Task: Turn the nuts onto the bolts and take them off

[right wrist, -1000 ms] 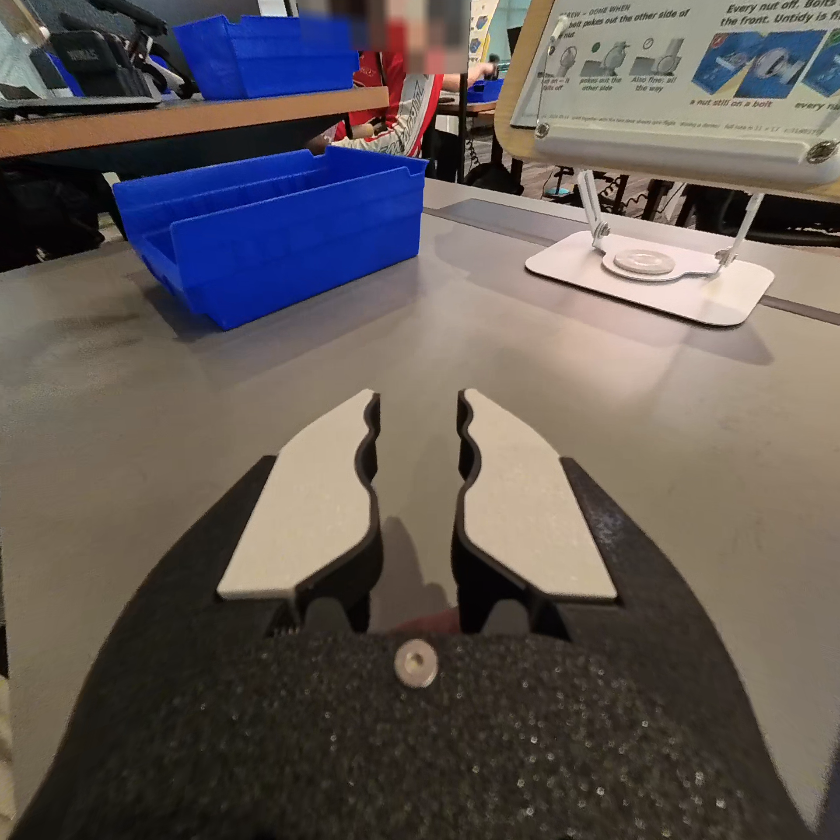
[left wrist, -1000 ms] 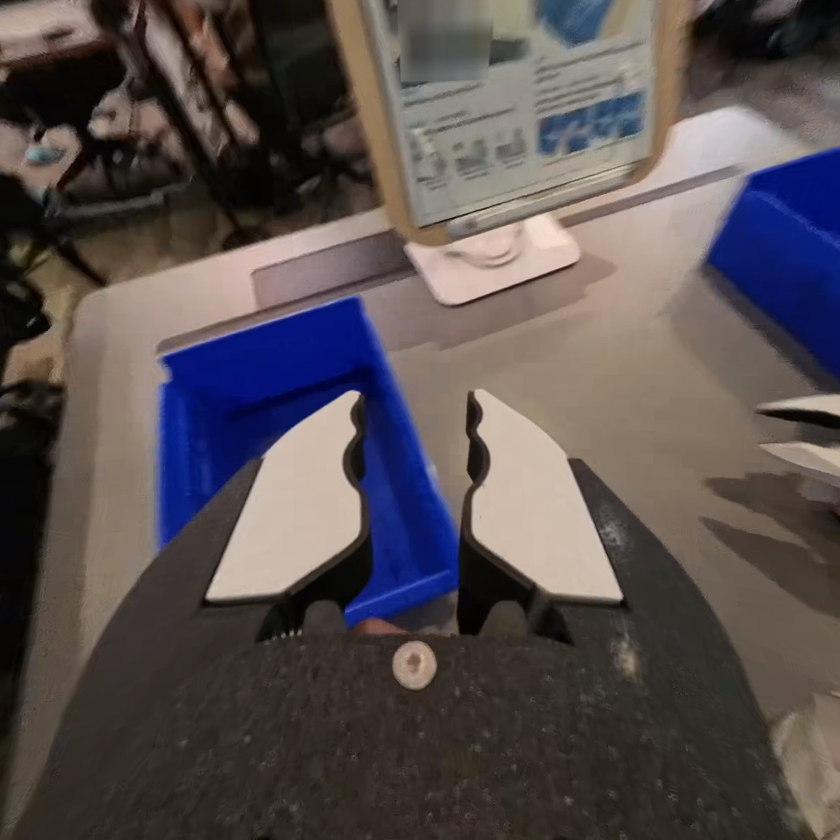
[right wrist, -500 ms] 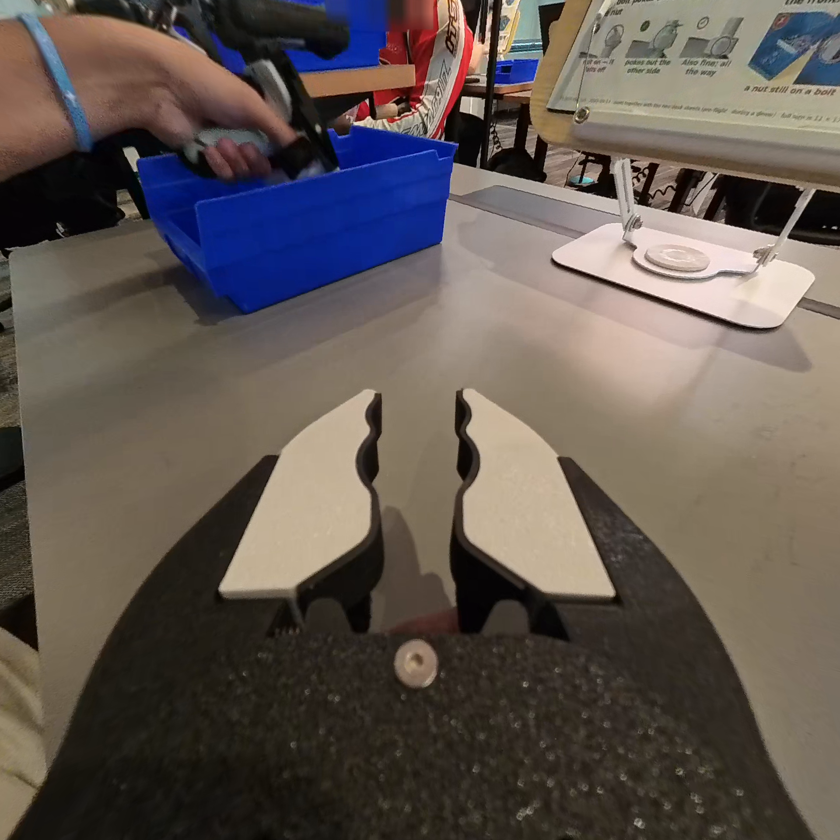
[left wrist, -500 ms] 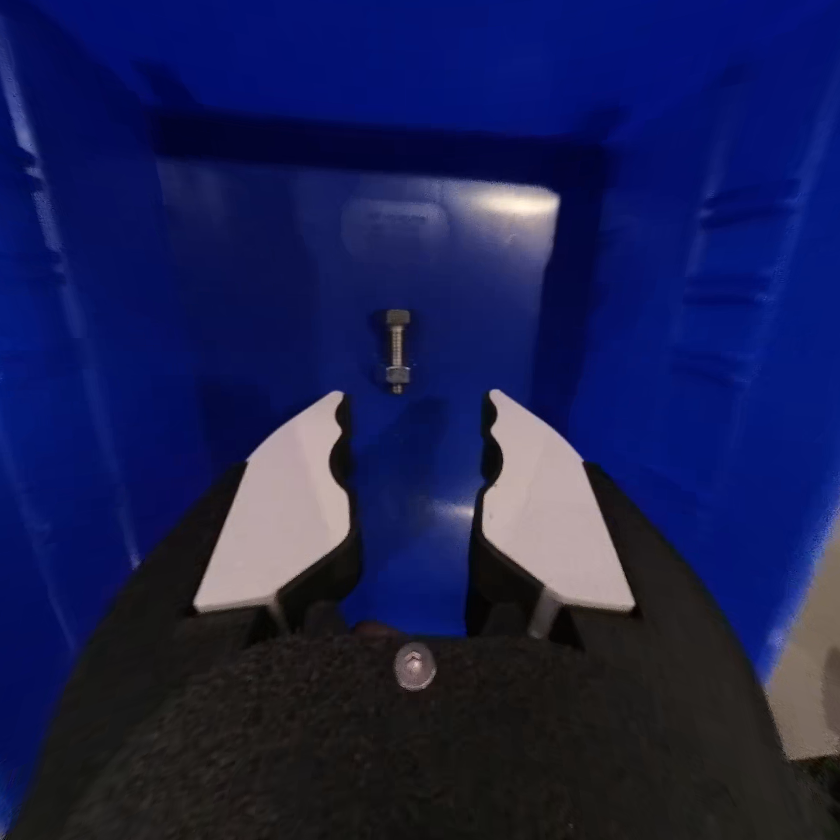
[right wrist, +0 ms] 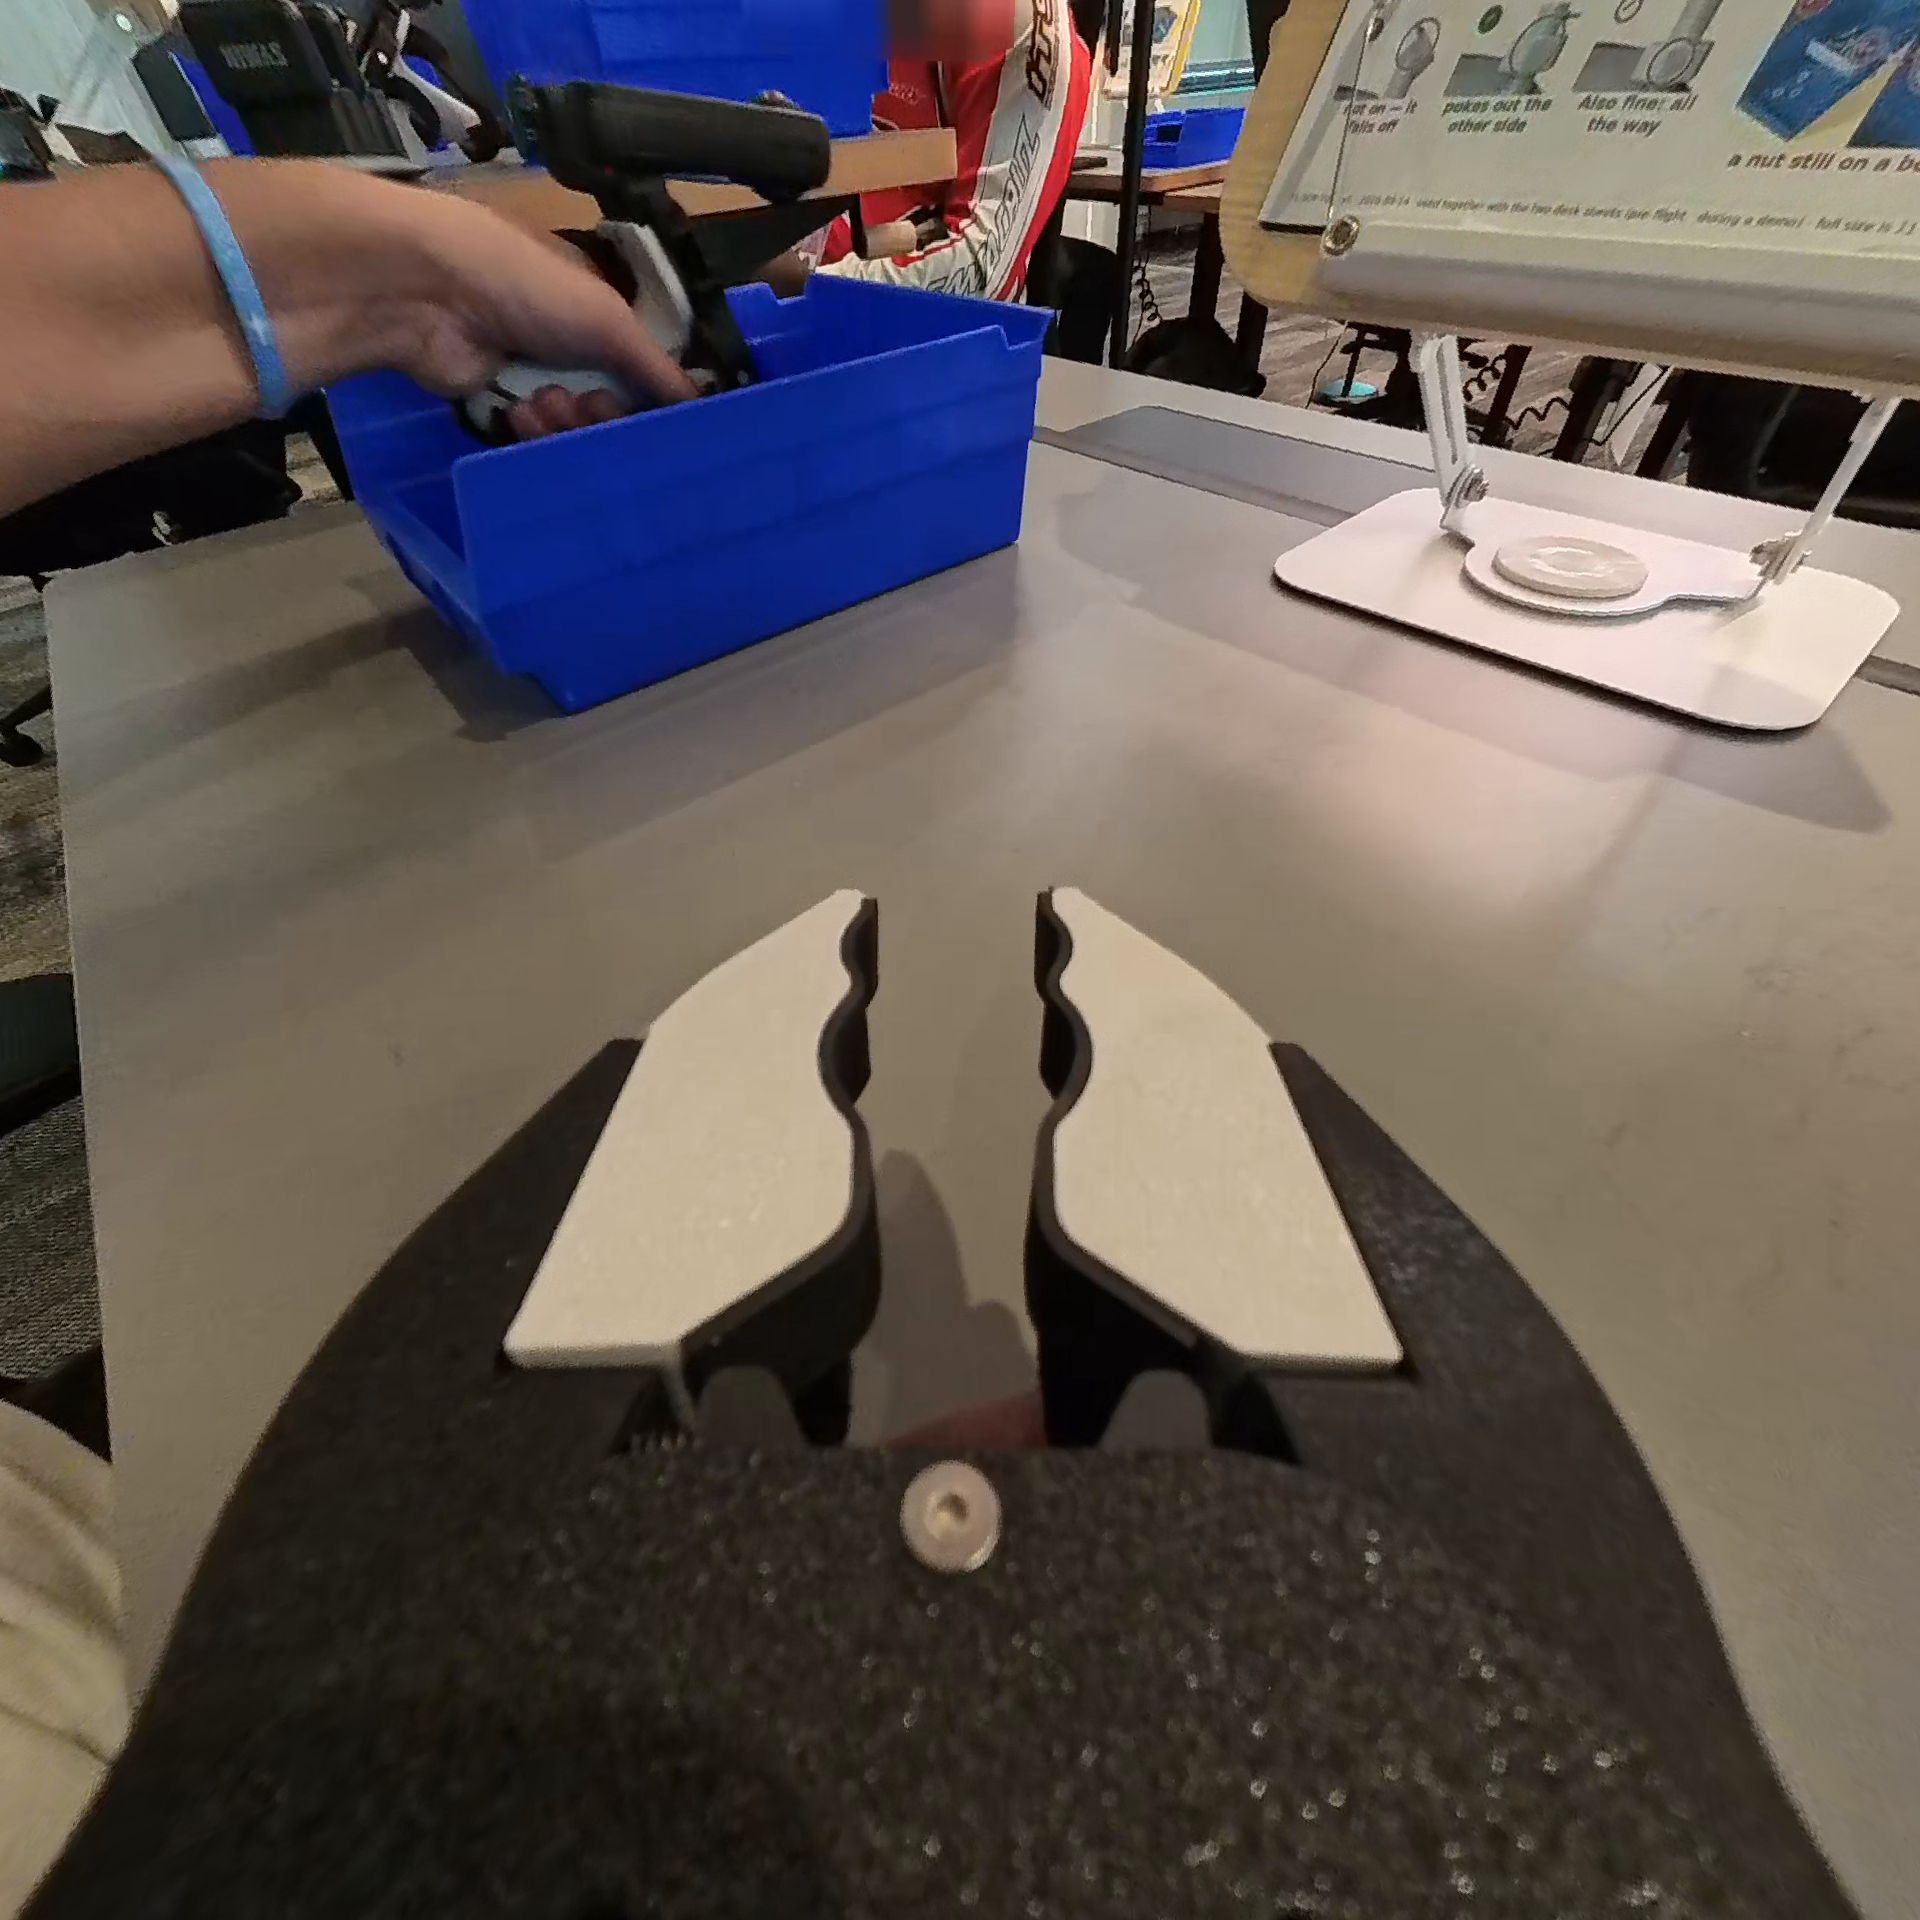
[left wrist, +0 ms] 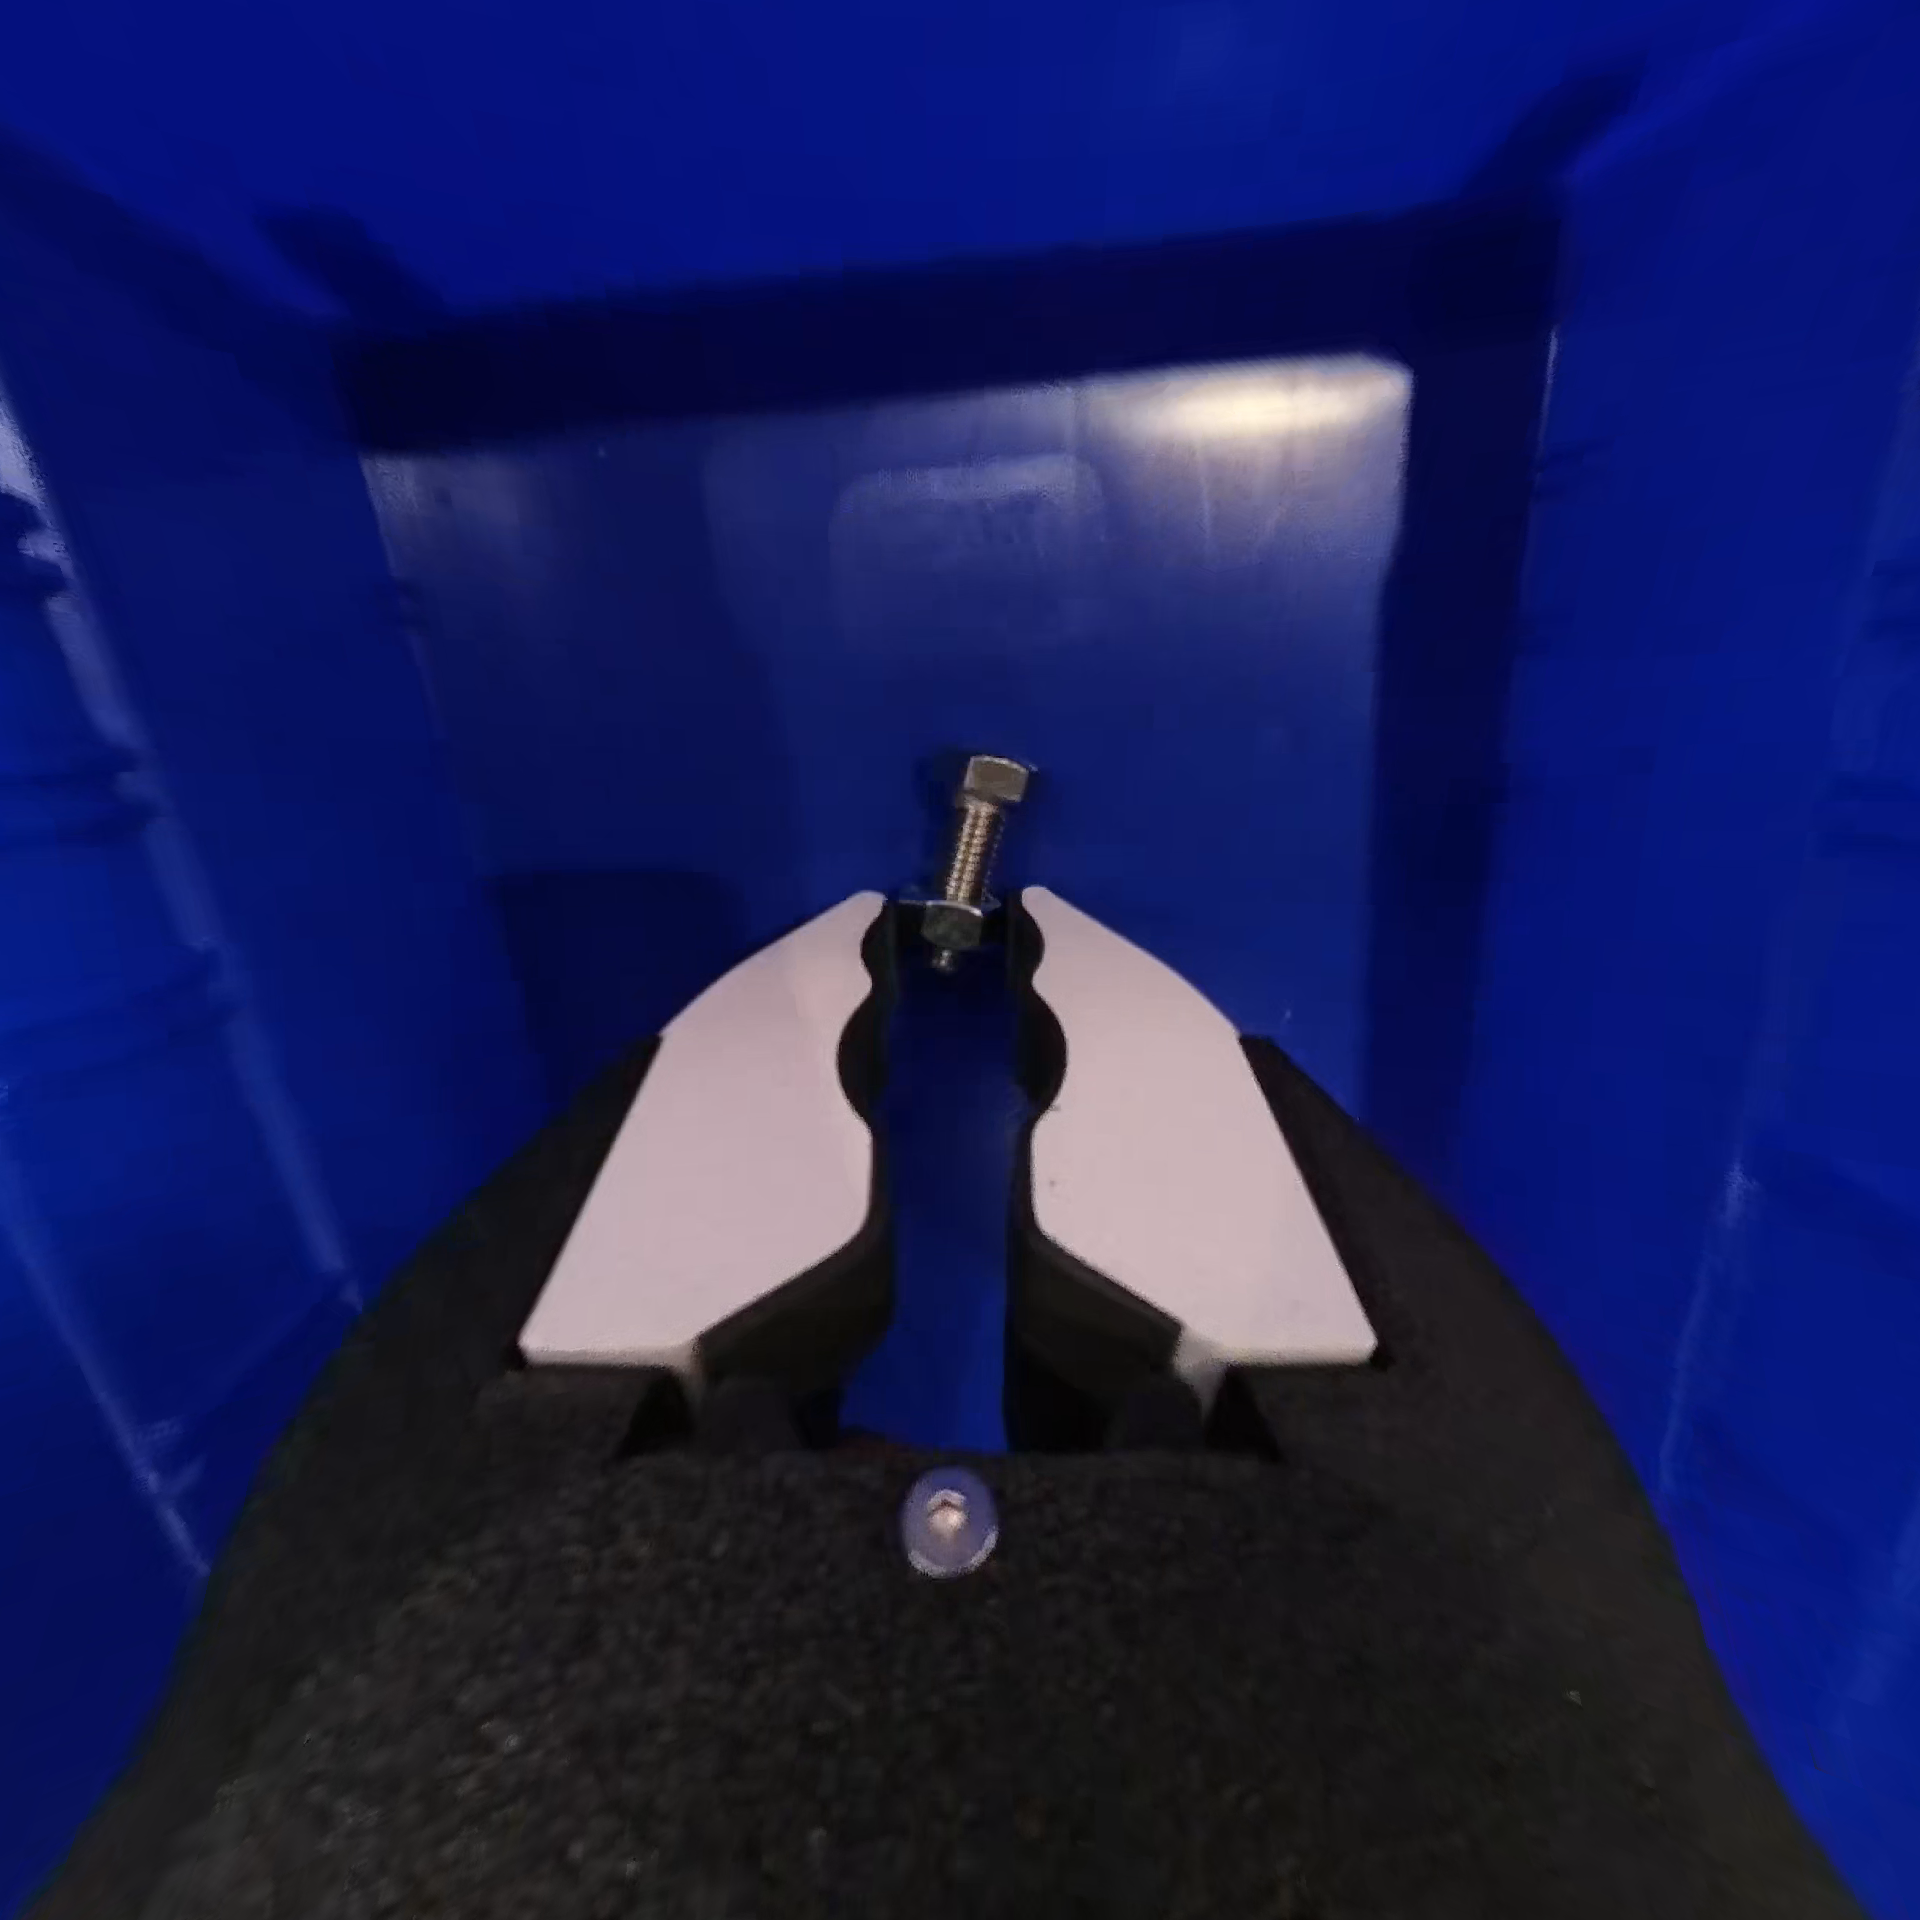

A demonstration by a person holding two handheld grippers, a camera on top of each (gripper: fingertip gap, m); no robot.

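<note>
Ahead of my left gripper's (left wrist: pixel 951 909) pale grey, black-edged fingers (left wrist: pixel 727 1143), a silvery bolt (left wrist: pixel 977 831) and nut (left wrist: pixel 948 920) against the deep blue bin (left wrist: pixel 312 727). My right gripper (right wrist: pixel 956 914) sees grey table (right wrist: pixel 1455 987), perhaps faintly speckled.

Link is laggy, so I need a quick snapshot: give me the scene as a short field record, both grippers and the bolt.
left gripper: inside the blue bin, fingertips closed on the nut
bolt: nut threaded near its tip, head pointing away from the gripper
right gripper: open, empty, over the grey table
other: white stand at far right
</note>
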